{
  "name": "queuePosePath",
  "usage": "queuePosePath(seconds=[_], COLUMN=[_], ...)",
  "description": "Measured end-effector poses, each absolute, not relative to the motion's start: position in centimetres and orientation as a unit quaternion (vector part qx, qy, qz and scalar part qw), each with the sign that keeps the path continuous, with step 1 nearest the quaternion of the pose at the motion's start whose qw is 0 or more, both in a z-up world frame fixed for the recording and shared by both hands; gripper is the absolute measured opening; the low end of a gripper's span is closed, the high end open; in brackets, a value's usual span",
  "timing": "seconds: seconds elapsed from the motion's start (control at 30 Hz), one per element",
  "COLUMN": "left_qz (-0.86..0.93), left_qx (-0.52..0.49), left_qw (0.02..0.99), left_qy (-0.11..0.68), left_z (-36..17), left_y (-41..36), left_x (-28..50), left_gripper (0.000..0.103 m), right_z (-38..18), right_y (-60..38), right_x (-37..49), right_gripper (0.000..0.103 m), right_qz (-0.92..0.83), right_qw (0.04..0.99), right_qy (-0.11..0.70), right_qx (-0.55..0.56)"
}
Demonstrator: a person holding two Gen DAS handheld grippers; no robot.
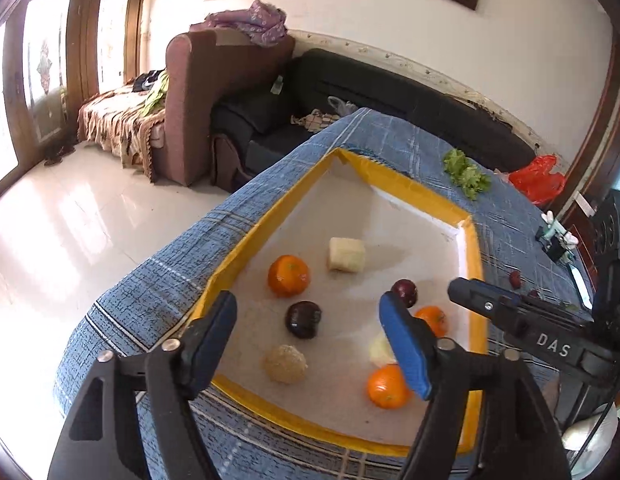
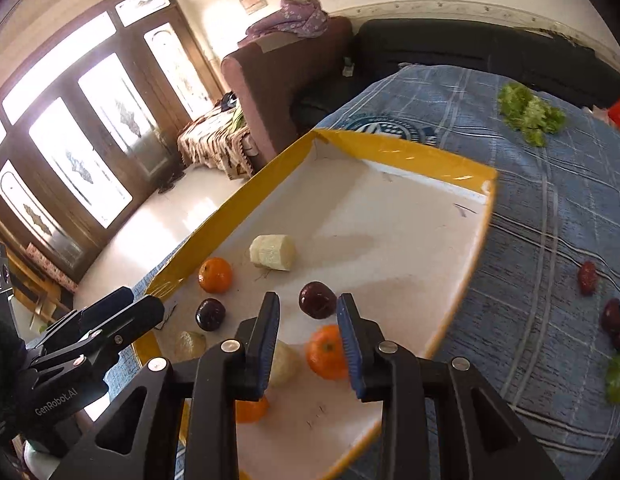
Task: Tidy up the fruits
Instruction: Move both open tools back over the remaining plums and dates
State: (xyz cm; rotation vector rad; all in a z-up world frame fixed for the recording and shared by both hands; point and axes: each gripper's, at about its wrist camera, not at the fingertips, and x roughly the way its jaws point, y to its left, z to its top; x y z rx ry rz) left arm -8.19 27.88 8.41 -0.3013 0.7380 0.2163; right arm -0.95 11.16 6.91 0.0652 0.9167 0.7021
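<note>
A white tray with a yellow rim (image 1: 230,264) lies on a blue checked cloth. Several fruits lie in it: three oranges (image 1: 289,275) (image 1: 431,319) (image 1: 387,386), two dark plums (image 1: 304,319) (image 1: 404,292), a pale cut block (image 1: 347,255), a tan ball (image 1: 285,363) and a pale piece (image 1: 379,350). My left gripper (image 1: 308,299) hangs open over the near part of the tray with nothing between its fingers. My right gripper (image 2: 308,299) is open by a narrow gap. An orange (image 2: 325,352) rests on the tray below that gap, clear of the left pad (image 2: 266,340).
On the cloth right of the tray lie a red fruit (image 2: 587,278), dark plums (image 2: 613,316) and green grapes (image 2: 617,376). Lettuce (image 2: 529,114) sits at the far side. A red bag (image 1: 537,178), sofas and a glossy floor lie beyond the table edge.
</note>
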Motion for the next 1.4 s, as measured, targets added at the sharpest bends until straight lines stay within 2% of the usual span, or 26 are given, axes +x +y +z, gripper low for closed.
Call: queuePosePath(seconds=[0.13,0.43,0.67,1.0,1.2,1.27,1.4], left_qz=[0.087,0.031,-0.012,-0.025,-0.047,-0.052,-0.073], left_qx=[-0.123,-0.101,-0.081,-0.061,-0.064,-0.061,-0.061], left_qw=[0.925,0.931,0.924,0.921,0.92,0.919,0.914], left_qy=[0.35,0.348,0.374,0.384,0.383,0.386,0.395], left_z=[9.7,11.2,10.4,10.4,11.1,11.2,11.1], left_y=[25.7,20.3,15.4,12.9,12.3,11.7,9.9], left_x=[-8.9,-9.4,-8.0,-6.9,-5.1,-3.9,-1.2], left_gripper=[0.075,0.075,0.075,0.075,0.075,0.075,0.075], right_z=[7.3,7.0,6.7,4.4,2.6,2.3,2.0], right_y=[6.9,-8.8,-20.2,-16.7,-12.9,-12.7,-12.4], right_x=[-2.6,-3.8,-3.3,2.3,4.8,5.1,5.1], right_gripper=[0.039,0.04,0.04,0.04,0.044,0.048,0.048], right_qz=[0.308,0.19,0.085,0.132,0.14,0.146,0.165], right_qw=[0.854,0.888,0.899,0.884,0.887,0.888,0.886], right_qy=[0.418,0.407,0.402,0.429,0.436,0.433,0.428], right_qx=[0.035,0.097,0.148,0.129,0.059,0.058,0.06])
